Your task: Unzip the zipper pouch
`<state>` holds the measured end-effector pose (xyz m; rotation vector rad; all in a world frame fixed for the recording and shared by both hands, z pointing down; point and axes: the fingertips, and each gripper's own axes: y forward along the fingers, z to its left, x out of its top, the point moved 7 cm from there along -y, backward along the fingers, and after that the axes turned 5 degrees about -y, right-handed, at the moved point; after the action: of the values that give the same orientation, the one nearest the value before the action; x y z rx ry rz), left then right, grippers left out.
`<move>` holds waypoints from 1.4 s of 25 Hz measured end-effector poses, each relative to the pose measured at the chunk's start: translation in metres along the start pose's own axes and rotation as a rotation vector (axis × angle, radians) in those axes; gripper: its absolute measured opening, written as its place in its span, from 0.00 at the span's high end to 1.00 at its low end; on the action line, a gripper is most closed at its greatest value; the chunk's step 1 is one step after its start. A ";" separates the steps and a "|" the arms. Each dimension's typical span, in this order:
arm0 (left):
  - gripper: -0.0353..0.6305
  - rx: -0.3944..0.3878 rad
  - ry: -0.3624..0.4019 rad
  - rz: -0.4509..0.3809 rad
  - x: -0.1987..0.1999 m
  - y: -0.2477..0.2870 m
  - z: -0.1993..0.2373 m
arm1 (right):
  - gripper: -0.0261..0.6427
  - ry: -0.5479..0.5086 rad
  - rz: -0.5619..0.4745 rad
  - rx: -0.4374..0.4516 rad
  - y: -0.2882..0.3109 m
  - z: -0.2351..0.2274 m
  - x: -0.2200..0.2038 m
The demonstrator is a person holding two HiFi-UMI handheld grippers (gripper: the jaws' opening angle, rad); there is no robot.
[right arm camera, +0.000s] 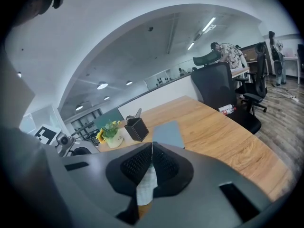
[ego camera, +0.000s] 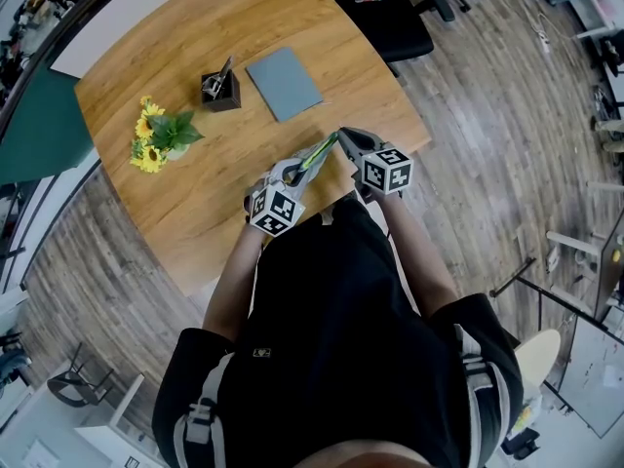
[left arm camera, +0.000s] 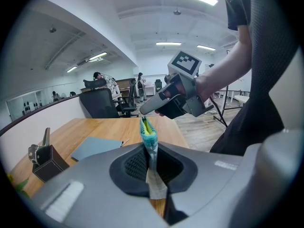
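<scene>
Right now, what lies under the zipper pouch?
Only bare wooden table shows below the zipper pouch, clamped in the left gripper. The patch straight beneath it is covered by the pouch itself.

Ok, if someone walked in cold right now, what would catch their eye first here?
First, the teal pouch, held in the air over the near edge of the table. It is pinched in the shut left tool, and the tip of the shut right tool is at its other end. After that, the yellow sunflowers on the table's left side, with a black pen holder and a grey pad farther back.
</scene>
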<state>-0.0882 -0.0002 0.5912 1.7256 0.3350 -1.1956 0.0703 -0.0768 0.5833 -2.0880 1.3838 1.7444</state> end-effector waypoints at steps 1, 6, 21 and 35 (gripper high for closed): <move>0.94 0.000 0.001 0.000 0.000 0.000 0.000 | 0.95 0.000 0.000 0.000 0.000 0.000 0.000; 0.94 0.000 0.000 0.002 -0.001 0.001 -0.002 | 0.95 0.009 -0.004 -0.014 -0.001 -0.005 -0.001; 0.94 0.008 0.001 -0.002 -0.002 -0.004 -0.001 | 0.95 0.032 -0.012 -0.044 -0.001 -0.016 0.000; 0.94 0.018 -0.003 -0.012 -0.002 -0.009 0.000 | 0.95 0.034 -0.015 -0.068 -0.002 -0.020 0.002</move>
<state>-0.0953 0.0043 0.5881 1.7391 0.3344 -1.2128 0.0863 -0.0878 0.5877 -2.1664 1.3317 1.7834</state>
